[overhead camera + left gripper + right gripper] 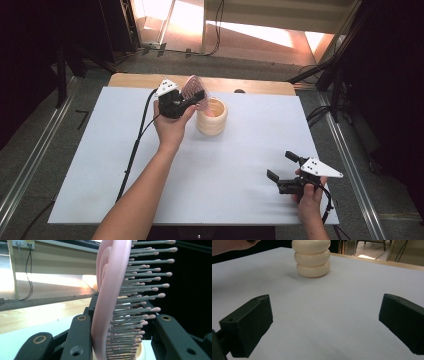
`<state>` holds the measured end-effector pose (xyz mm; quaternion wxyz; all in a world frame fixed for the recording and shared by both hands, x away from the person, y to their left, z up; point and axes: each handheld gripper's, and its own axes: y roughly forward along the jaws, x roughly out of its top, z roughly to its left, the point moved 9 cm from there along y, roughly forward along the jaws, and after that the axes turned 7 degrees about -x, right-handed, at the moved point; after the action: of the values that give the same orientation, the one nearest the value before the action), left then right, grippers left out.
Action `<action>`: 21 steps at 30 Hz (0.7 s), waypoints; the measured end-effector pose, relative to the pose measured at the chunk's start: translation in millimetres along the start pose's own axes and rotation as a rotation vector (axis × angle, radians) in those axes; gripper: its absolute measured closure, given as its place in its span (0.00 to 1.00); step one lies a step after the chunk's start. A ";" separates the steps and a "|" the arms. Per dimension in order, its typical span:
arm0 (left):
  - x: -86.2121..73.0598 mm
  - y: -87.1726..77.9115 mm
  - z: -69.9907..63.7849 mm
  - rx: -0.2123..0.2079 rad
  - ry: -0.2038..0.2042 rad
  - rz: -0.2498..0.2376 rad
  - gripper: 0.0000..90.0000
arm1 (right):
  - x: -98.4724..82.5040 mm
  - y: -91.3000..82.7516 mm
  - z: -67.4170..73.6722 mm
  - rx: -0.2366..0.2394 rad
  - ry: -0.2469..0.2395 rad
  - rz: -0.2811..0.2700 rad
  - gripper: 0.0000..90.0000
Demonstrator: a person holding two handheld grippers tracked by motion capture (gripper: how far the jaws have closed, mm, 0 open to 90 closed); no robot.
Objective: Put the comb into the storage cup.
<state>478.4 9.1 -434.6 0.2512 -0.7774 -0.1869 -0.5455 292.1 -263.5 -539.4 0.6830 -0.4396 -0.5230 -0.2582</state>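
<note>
The counter (pixel 100 165) is carrying one cream ribbed holder (pixel 212 117), standing a little past centre, toward twelve o'clock. The step in hand, as I judge it, is putting the pink brush (pixel 195 91) into that holder — the brush is being held just above the rim, at about ten o'clock of the opening, not yet resting inside.

The left tool (pixel 192 100) is clamped on the brush: in the left gripper view the jaws are pressing it from both sides, one against the smooth pink back (pixel 105 302), the other against the bristles (pixel 140 297). The brush head is standing up past the jaws, its handle end pointing down toward the holder's mouth (pixel 140 350), which is showing just below.

The next move is probably calling for a straight descent, keeping the handle end centred over the opening so it is not catching the rim and tipping the holder, then letting go.

The right tool (pixel 283 167) is resting at about five o'clock on the counter, well apart from the holder — its jaws are standing wide with nothing between them.
</note>
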 end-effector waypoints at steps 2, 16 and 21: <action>-2.6 1.2 0.1 -0.003 -0.002 0.004 0.72 | 0.0 0.0 0.0 0.000 0.000 0.000 0.00; -14.6 6.9 -1.9 -0.009 -0.002 0.029 0.72 | -0.2 0.3 -0.3 -0.003 0.000 0.001 0.00; -15.8 8.4 -4.2 -0.017 0.002 0.031 0.72 | -0.1 0.3 -0.3 -0.004 0.000 0.001 0.00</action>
<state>474.7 -0.4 -449.8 0.2533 -0.7817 -0.1699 -0.5440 292.5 -263.6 -539.7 0.6822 -0.4413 -0.5224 -0.2586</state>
